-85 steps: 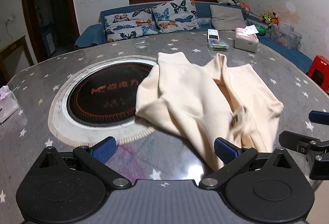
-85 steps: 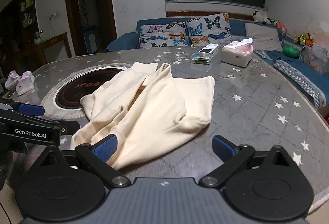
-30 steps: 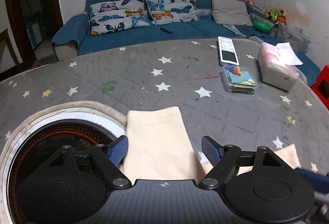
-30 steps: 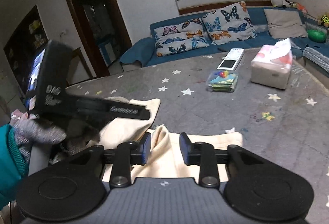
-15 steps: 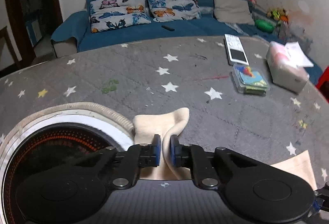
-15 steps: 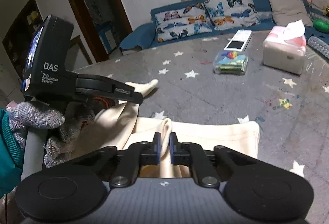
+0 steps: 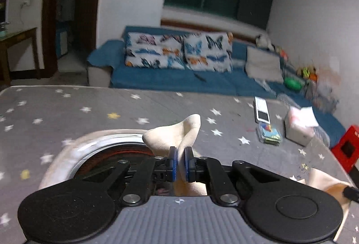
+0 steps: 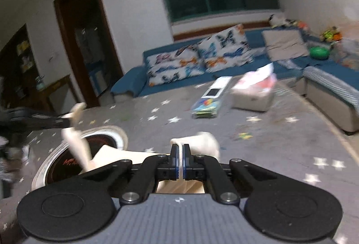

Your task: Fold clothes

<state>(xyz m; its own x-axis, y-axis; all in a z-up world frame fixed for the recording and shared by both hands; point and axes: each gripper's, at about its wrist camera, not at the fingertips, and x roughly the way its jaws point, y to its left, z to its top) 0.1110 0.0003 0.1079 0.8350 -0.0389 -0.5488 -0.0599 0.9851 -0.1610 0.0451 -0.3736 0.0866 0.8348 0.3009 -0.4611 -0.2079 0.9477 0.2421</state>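
A cream garment is pinched at one end by my left gripper, whose blue pads are shut on a bunched fold that sticks up past the fingertips. Another part of the garment shows at the lower right. In the right wrist view my right gripper is shut on a second bunched fold of the cream garment. The cloth hangs between the two grips, lifted off the grey star-patterned table. The left gripper shows at the left of that view, holding its end of cloth higher.
A round black hotplate with a white rim is set in the table below the cloth. A tissue box, a remote and a colourful card pack lie at the far side. A blue sofa stands behind; a red stool at the right.
Both grippers have gone from open around the cloth to shut on it. Both have then risen and pulled back, lifting the pinched folds off the table.
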